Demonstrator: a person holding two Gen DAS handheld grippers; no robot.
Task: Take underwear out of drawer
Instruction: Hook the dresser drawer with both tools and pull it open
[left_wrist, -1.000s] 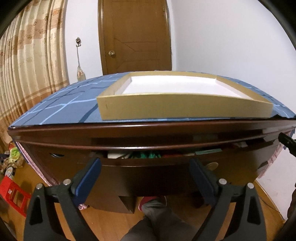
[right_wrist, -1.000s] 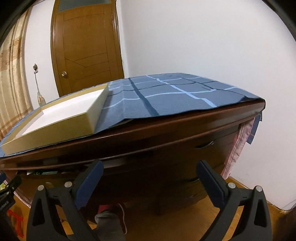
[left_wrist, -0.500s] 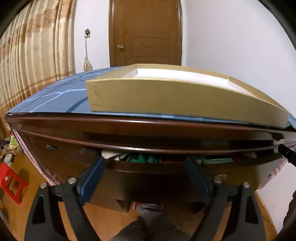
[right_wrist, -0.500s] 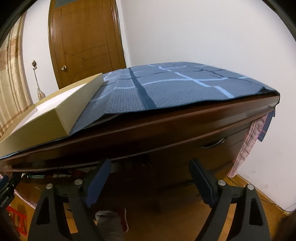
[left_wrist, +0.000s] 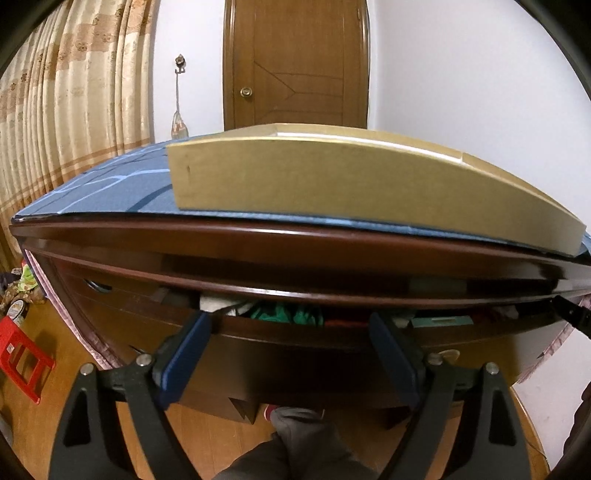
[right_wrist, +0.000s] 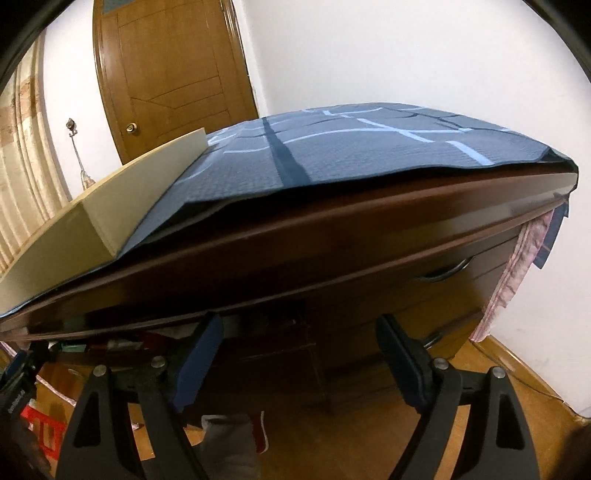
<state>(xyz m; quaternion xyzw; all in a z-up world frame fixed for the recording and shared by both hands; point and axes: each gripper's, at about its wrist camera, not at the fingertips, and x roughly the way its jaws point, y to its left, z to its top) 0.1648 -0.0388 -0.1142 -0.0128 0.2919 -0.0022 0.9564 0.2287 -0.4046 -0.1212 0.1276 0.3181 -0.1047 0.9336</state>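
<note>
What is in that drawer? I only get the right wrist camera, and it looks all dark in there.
Observer: The left wrist view shows a green cloth bunched in the narrow gap of the drawer.
Operator: And what is down on the floor by the curtain?
Observer: Below the curtain there is a red plastic stool, with a small heap of bright clutter behind it, too blurred to name.

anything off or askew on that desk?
The blue cloth is rucked up at its front edge beside the tray, lifting off the desk top. The drawer stands ajar with clothes crammed in.
</note>
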